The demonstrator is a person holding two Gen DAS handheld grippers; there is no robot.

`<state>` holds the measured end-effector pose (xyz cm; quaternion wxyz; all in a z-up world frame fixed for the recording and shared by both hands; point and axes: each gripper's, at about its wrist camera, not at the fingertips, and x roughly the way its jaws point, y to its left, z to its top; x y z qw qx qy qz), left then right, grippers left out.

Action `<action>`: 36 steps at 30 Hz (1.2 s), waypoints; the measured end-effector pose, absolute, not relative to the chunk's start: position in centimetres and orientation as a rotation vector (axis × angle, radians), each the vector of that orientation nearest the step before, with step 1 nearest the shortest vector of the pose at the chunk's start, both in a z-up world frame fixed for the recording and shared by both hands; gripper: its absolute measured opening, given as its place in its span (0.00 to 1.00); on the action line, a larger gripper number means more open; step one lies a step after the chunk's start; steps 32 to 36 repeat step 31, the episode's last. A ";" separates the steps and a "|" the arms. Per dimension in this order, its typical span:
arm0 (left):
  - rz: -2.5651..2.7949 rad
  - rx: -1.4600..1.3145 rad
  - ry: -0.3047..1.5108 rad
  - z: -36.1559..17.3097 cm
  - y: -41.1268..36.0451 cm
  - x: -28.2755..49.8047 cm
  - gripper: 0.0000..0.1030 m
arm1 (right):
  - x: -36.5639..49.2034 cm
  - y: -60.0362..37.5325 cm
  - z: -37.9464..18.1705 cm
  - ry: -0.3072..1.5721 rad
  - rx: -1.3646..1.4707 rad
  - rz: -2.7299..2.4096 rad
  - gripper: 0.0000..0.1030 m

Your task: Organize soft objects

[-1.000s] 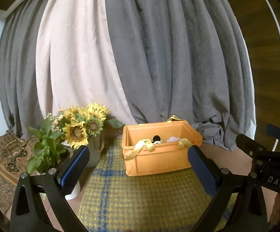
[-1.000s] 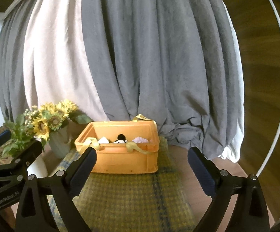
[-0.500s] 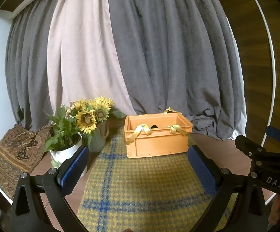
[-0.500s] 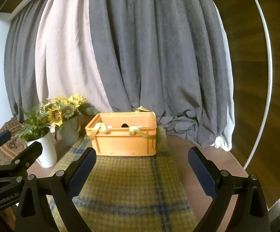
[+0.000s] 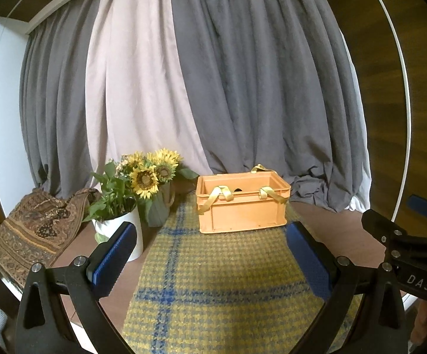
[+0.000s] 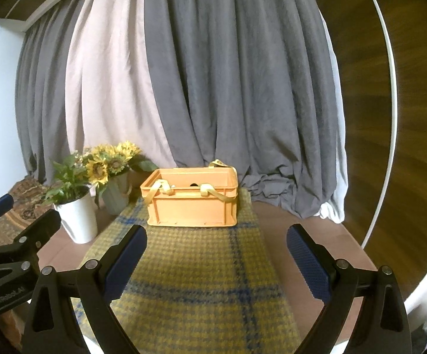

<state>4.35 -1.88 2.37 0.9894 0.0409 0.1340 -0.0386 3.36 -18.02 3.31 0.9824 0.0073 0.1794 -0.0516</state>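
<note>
**Operator:** Report gripper status.

**Inspector:** Left gripper [image 5: 210,253]: jaws spread wide, nothing between the pads. Right gripper [image 6: 216,253]: same condition, empty. Both hover above the plaid mat [image 5: 222,280], well short of the crate [image 5: 241,203].

**Operator:** Location of the soft objects?

**Inspector:** None lie on the visible part of the mat. The orange crate stands at the far end of the mat, in front of the curtain [image 5: 243,88]. Yellow straps [image 5: 221,196] hang over its near rim. A dark patch shows just above the rim; whether it is an item or a hole in the far wall cannot be determined. The crate's contents are otherwise hidden at this angle. Judgement: the sorting appears close to finished, but this cannot be confirmed.

**Operator:** Hazards from this position?

**Inspector:** Three.
1. The white pot [image 5: 123,233] and the sunflower vase [image 5: 159,209] stand just beside the mat's left edge. A wide sweep of the left gripper could tip either.
2. The loose straps could snag on a finger during a reach into the crate and drag the crate across the mat.
3. The two grippers are close to each other; converging on the crate together risks a collision.
</note>
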 end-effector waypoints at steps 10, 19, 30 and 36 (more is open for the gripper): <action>-0.096 0.081 0.271 2.4 -2.2 3.2 1.00 | 1.7 -18.2 3.4 0.366 0.012 -0.120 0.94; -0.111 0.083 0.272 2.4 -2.4 2.8 1.00 | 1.1 -18.5 3.4 0.370 0.019 -0.126 0.94; -0.111 0.086 0.271 2.5 -2.4 2.2 1.00 | 0.9 -18.9 3.4 0.371 0.021 -0.123 0.94; -0.110 0.088 0.270 2.5 -2.5 2.0 1.00 | 0.9 -18.9 3.4 0.371 0.021 -0.120 0.94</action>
